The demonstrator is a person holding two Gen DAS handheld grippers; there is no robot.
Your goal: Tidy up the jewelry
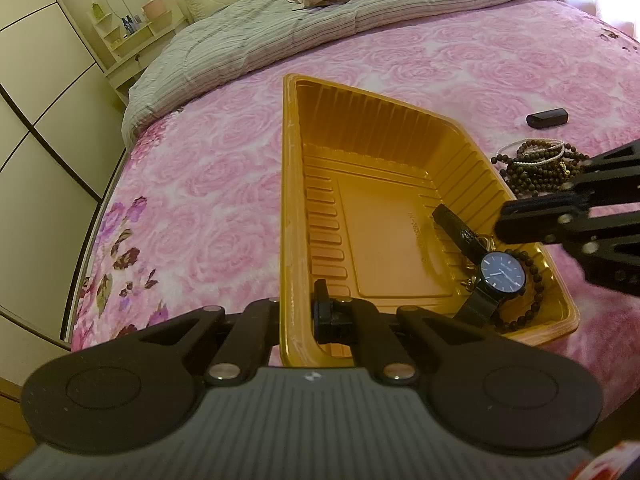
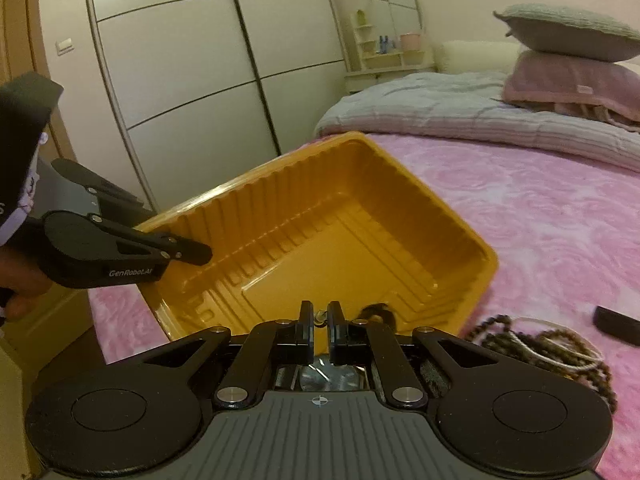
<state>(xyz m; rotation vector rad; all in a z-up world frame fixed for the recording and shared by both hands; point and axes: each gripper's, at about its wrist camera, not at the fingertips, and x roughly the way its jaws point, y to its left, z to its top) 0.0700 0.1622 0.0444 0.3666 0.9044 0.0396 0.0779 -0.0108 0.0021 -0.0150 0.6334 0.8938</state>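
An orange plastic tray (image 1: 360, 128) lies on the pink bed cover. My left gripper (image 1: 298, 312) is shut on the tray's near rim, also seen from the side in the right wrist view (image 2: 188, 250). Inside the tray lie a black watch (image 1: 502, 274) and a dark bead bracelet (image 1: 532, 300). My right gripper (image 2: 319, 320) hovers over the tray's corner (image 2: 472, 280), its fingers (image 2: 306, 320) a narrow gap apart with a small metal piece between them. It shows at the right edge of the left wrist view (image 1: 520, 224). More bead strands (image 1: 536, 164) lie outside the tray.
A small black case (image 1: 547, 118) lies on the cover beyond the beads, also in the right wrist view (image 2: 618, 326). A striped duvet (image 1: 280, 28) and pillows (image 2: 572, 56) sit at the bed's head. Wardrobe doors (image 2: 192, 80) and a dresser with a mirror (image 2: 388, 40) stand alongside.
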